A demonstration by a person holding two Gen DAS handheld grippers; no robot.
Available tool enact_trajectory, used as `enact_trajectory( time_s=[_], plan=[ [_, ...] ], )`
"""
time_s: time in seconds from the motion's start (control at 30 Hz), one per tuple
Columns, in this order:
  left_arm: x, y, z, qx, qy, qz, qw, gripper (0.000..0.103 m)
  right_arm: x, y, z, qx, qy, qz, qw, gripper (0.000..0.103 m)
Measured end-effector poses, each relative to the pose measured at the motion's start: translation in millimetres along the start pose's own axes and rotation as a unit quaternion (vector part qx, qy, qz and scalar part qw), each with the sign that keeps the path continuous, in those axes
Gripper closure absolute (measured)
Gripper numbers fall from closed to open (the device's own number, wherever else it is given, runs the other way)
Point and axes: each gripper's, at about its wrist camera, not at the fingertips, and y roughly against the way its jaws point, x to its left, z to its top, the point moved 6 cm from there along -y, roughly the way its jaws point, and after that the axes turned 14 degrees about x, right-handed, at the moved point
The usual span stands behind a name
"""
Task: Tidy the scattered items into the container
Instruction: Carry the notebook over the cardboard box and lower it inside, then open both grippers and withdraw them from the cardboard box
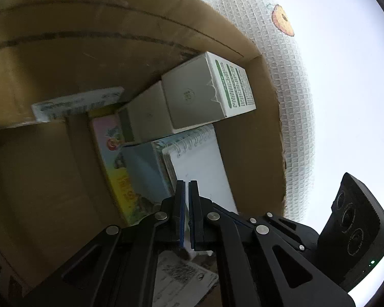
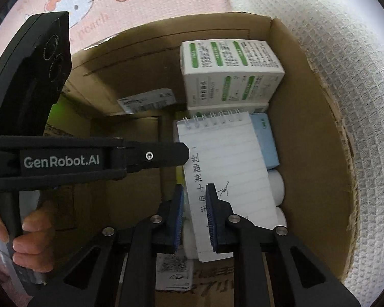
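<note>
Step in hand: placing spiral notepad (image 2: 225,168) into cardboard box (image 2: 312,133).

- Notepad lies inside box, atop blue packet (image 2: 265,140) and white rolls (image 2: 276,186), just below two green-and-white cartons (image 2: 230,76).
- Right hand-held gripper (image 2: 194,220): narrow gap between pads, straddling notepad's lower edge; firm pinch not confirmed.
- Left hand-held gripper (image 1: 187,212): pads together, nothing held, hovering over notepad's left edge.
- Colourful book (image 1: 120,176) stands beside the stack.

Next move, judged: release notepad if held, lift both clear of box walls, seek remaining items.
</note>
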Motion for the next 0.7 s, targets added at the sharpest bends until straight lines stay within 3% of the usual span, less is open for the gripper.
enact_trajectory(
  time_s=[0.17, 0.33, 0.5, 0.7],
  plan=[
    [-7.3, -9.4, 5.4, 0.008, -0.009, 0.0, 0.9999, 0.101, -14.4, -0.1, 3.8, -0.001, -0.013, -0.037, 0.999, 0.088],
    [-11.1, -14.8, 8.9, 0.015, -0.011, 0.0, 0.9998, 0.101, -21.6, 1.9, 3.4, 0.0, -0.018, -0.032, 0.999, 0.088],
    [-16.9, -24.6, 3.3, 0.033, -0.023, 0.006, 0.9992, 0.101, -33.3, 1.3, 9.3, 0.007, -0.027, -0.062, 0.998, 0.088],
    [-20.3, -15.2, 0.6, 0.023, -0.027, 0.013, 0.9993, 0.101, -33.5, 10.3, 5.1, 0.007, -0.034, -0.071, 0.997, 0.088]
  ],
)
